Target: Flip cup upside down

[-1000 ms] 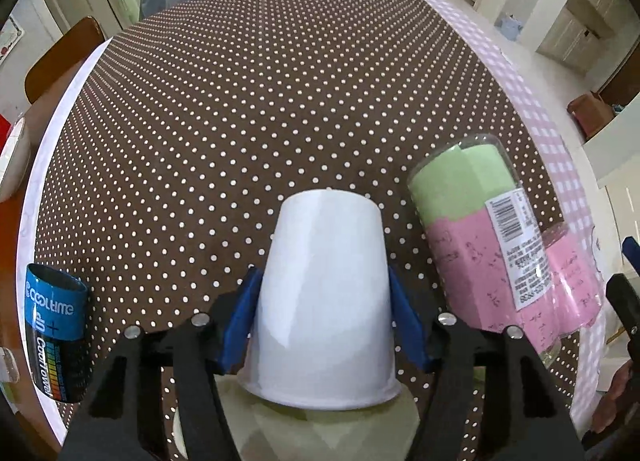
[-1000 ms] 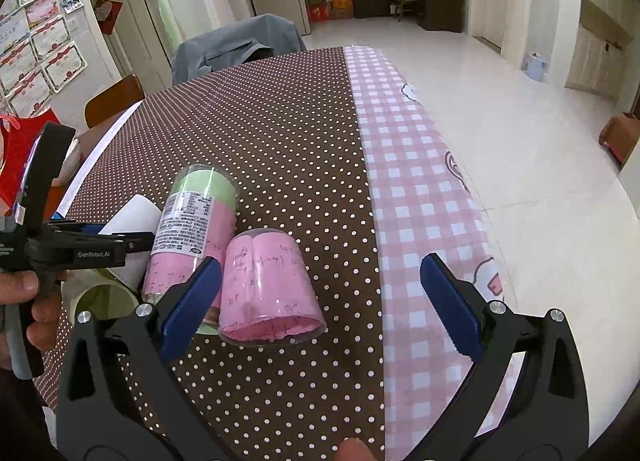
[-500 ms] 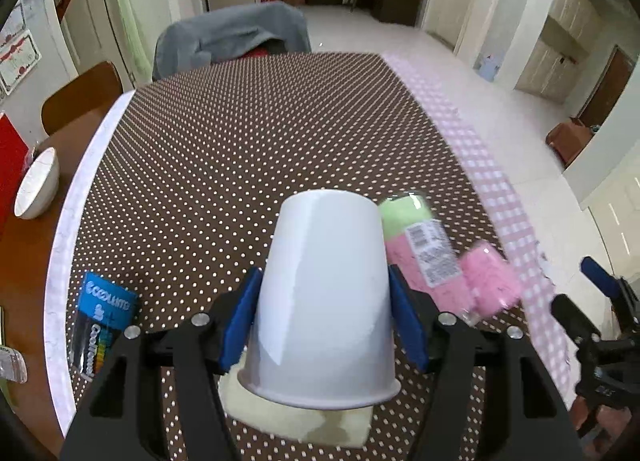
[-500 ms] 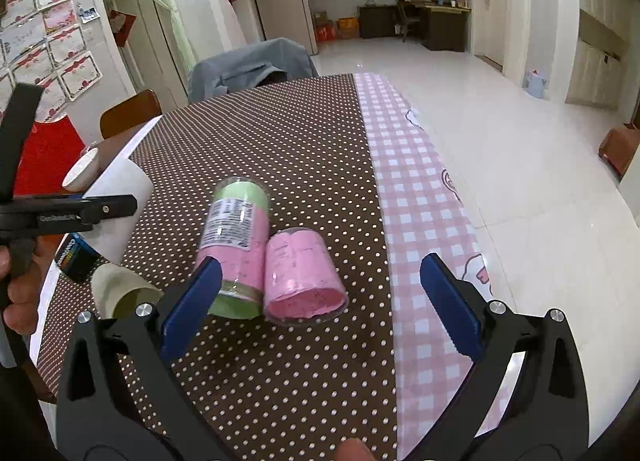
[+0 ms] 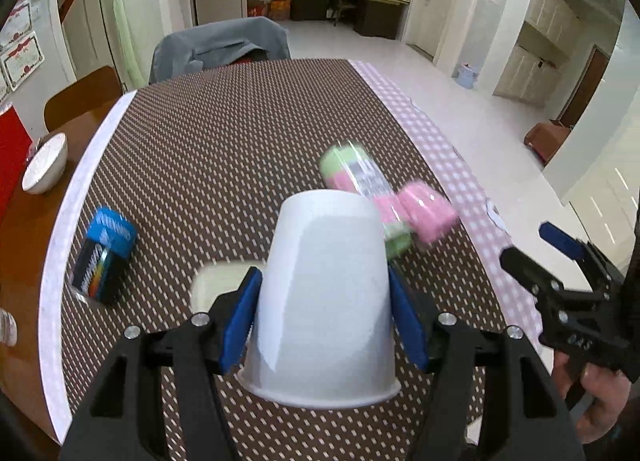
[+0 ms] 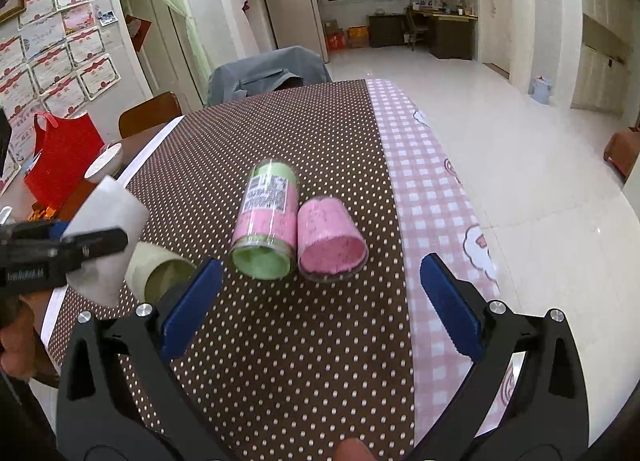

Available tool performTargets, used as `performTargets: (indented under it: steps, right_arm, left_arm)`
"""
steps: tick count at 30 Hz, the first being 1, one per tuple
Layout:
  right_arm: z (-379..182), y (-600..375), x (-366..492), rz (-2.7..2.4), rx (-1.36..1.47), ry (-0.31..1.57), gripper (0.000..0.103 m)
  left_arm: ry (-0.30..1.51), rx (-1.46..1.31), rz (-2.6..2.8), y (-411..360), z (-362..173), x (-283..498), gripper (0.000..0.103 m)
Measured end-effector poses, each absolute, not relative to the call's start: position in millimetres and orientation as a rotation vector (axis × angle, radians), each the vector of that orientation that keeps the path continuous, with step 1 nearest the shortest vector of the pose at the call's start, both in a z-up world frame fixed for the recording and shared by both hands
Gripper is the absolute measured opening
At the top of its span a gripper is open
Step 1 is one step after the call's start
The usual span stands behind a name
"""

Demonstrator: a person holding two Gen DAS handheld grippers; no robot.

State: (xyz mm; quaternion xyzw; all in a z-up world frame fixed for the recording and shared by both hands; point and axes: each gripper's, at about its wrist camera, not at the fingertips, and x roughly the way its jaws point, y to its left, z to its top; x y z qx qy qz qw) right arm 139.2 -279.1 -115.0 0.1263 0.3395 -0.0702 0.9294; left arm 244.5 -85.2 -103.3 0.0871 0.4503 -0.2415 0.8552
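My left gripper is shut on a white paper cup, its blue pads pressing both sides. The cup's closed base points away from the camera and its rim is toward me. It is held in the air above the brown dotted tablecloth. In the right wrist view the cup shows at the far left, lifted and tilted. My right gripper is open and empty, low over the cloth near the table's right side.
A clear tube of green and pink cloths and a pink roll lie mid-table. A cream cup lies on its side under the white cup. A blue can lies left. A white bowl stands beyond.
My left gripper has risen and tilted upward with the white cup, so the table looks farther away and more of the room shows. The right gripper has also lifted slightly and stays open.
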Motion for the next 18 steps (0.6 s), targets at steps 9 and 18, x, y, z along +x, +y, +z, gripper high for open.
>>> performTargets:
  steps: [9, 18]
  right_arm:
    - [-131.0, -270.1, 112.0, -0.137, 0.258, 0.716, 0.097]
    - [-144.7, -269.3, 92.1, -0.145, 0.261, 0.724, 0.097]
  left_arm:
    - [1.011, 0.161, -0.534, -88.4, -148.5, 200.0, 0.062]
    - [1.057, 0.133, -0.535, -104.3, -190.6, 182.6, 0.062]
